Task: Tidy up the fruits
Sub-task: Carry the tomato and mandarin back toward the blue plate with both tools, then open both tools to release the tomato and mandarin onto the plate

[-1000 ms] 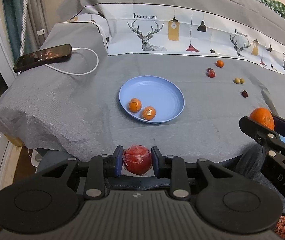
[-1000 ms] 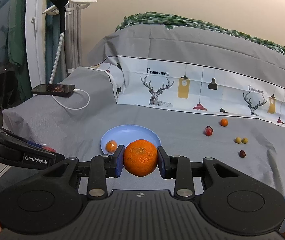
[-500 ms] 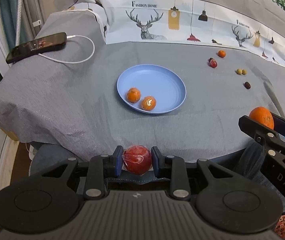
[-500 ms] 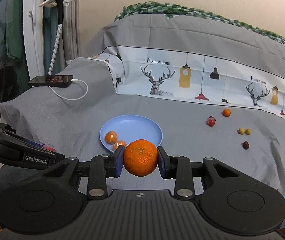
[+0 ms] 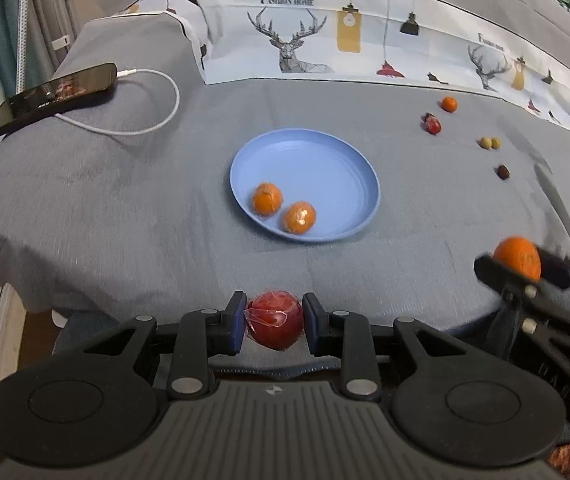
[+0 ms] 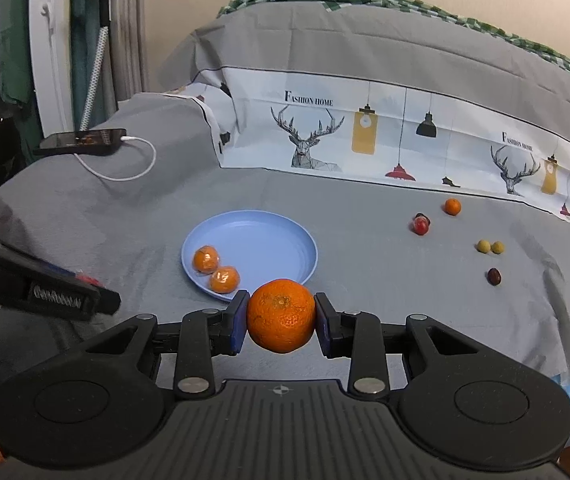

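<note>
My left gripper (image 5: 273,324) is shut on a red plastic-wrapped fruit (image 5: 274,325), held over the near edge of the grey bed cover. My right gripper (image 6: 281,322) is shut on a large orange (image 6: 281,315), just short of the blue plate (image 6: 269,240). It also shows at the right of the left wrist view, with the orange (image 5: 517,257) in it. The blue plate (image 5: 317,164) holds two small wrapped oranges (image 5: 268,199) (image 5: 299,217) near its front rim. Loose small fruits lie to the right: a small orange (image 5: 449,104), a red fruit (image 5: 433,124), two yellow-green ones (image 5: 489,143) and a dark one (image 5: 503,172).
A black phone (image 5: 53,96) lies at the far left on a white charging cable (image 5: 153,120). A folded printed sheet with deer and lamps (image 5: 365,44) runs across the back. The bed cover drops off at the near and left edges.
Both grippers have moved forward and down toward the plate, each still holding its fruit. The plate and loose fruits look closer; nothing on the bed has shifted.
</note>
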